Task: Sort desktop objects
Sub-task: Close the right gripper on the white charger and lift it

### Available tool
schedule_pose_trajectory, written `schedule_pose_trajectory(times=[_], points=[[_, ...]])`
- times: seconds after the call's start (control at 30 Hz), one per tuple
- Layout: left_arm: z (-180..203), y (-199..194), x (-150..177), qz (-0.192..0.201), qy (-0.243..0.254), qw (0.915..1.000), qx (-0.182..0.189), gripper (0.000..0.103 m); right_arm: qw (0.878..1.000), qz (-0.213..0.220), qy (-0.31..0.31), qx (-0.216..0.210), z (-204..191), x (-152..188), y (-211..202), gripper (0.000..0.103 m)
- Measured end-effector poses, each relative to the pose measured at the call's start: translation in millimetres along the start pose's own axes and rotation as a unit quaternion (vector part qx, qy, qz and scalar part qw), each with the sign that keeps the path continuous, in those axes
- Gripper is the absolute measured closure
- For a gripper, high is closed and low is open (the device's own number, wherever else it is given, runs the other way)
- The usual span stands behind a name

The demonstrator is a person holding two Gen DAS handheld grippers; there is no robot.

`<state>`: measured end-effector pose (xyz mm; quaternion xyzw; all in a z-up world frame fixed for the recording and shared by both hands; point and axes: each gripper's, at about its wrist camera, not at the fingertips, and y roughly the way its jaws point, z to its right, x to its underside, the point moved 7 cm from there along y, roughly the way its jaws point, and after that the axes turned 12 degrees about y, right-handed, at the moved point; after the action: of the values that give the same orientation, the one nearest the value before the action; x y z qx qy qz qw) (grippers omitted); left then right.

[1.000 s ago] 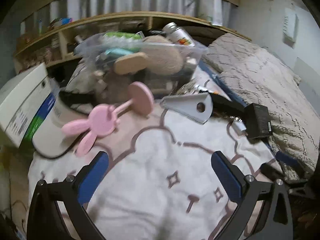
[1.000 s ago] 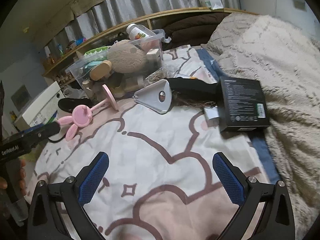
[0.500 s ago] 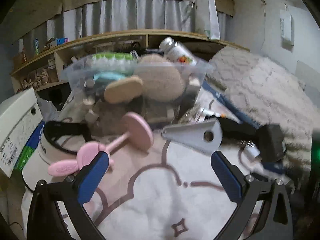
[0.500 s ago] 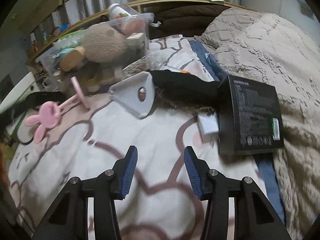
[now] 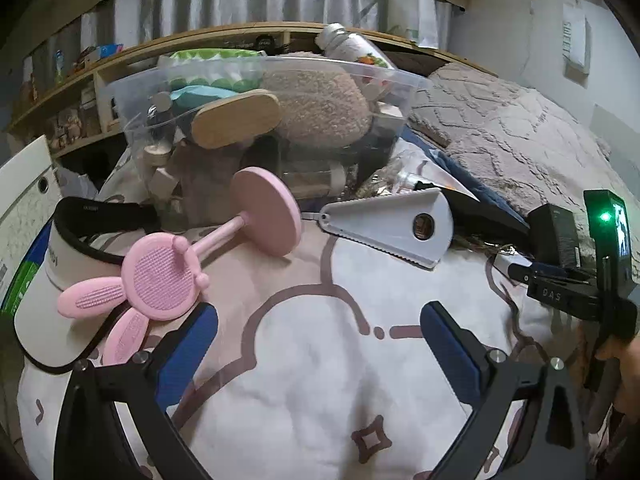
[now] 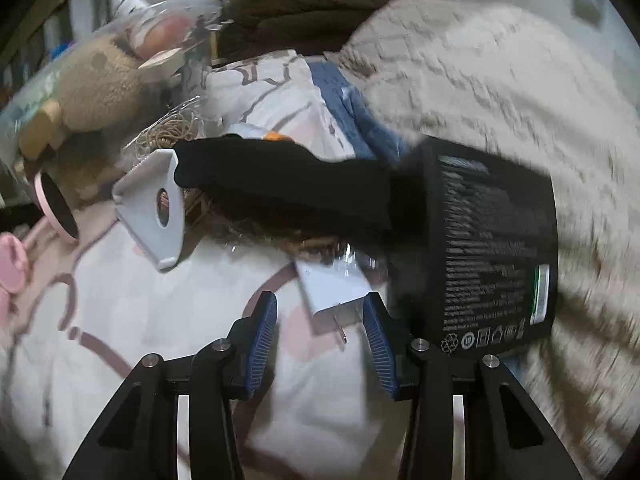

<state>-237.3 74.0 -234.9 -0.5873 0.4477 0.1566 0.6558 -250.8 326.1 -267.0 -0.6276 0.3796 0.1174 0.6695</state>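
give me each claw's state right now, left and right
Left claw: open, nothing between its fingers.
Right claw: closing around the white charger, pads not clearly pressing it yet.

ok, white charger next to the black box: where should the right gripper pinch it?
Across the white charger's two flat side faces, coming from the prong end. It lies flat with its prongs toward the right gripper, whose closing jaws already straddle that end. The black box crowds one side, so stay near the prongs.
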Motion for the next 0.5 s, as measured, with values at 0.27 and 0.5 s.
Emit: schedule_pose_trajectory(times=[0.27,0.5], points=[[-12,-3,0,0.0,-0.031,0.9995,0.0,0.002,0.991,0.005,-0.118,0.066,-15,-16,29,0.055],[-10,-7,-4,0.007,-0.032,0.9994,0.009,0.002,0.984,-0.056,-0.162,0.055,-14,-16,60,0.045]])
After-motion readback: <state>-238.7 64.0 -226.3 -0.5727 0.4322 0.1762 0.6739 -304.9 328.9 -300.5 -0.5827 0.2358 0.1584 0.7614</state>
